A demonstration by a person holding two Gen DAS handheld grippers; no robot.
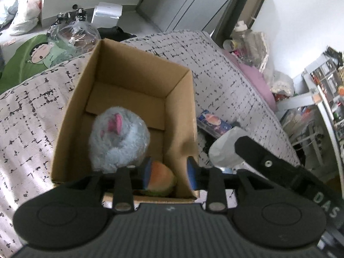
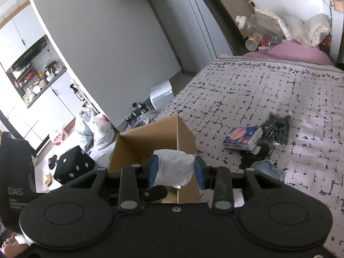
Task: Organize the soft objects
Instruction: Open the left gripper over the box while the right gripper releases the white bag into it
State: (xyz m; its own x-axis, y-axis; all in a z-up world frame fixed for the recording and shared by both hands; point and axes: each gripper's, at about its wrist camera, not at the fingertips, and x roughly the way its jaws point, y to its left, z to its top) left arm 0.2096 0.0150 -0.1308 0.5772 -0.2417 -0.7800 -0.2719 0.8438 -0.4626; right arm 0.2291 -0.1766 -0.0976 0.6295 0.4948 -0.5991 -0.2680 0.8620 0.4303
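Brown cardboard makes the open box (image 1: pixel 126 99) that sits on a bed cover (image 1: pixel 32 116) with black marks on a pale cloth. In the left view, the left gripper (image 1: pixel 169 174) hangs right over the near end of the box and points down into it. Its blue pads are spread apart. A small orange and green soft toy (image 1: pixel 161 180) lies in the bottom of the box between the pads. It sits close to the left pad, but the pads do not squeeze it. A fluffy blue ball toy (image 1: pixel 118 137) with pink bits lies in the box too, just beyond the gripper and a little to the left.

In the right view, the right gripper (image 2: pixel 176 169) is pinching a crumpled white bag (image 2: pixel 175 167). Both blue pads press on its sides. The bag is held up over the near corner of the box (image 2: pixel 150 142). In the left view the same bag (image 1: pixel 225 148) shows just beside the right wall of the box.

A small blue tissue pack (image 2: pixel 243 138) lies on the bed cover to the right of the box, well apart from both grippers. A black crumpled thing (image 2: pixel 277 129) lies touching it.
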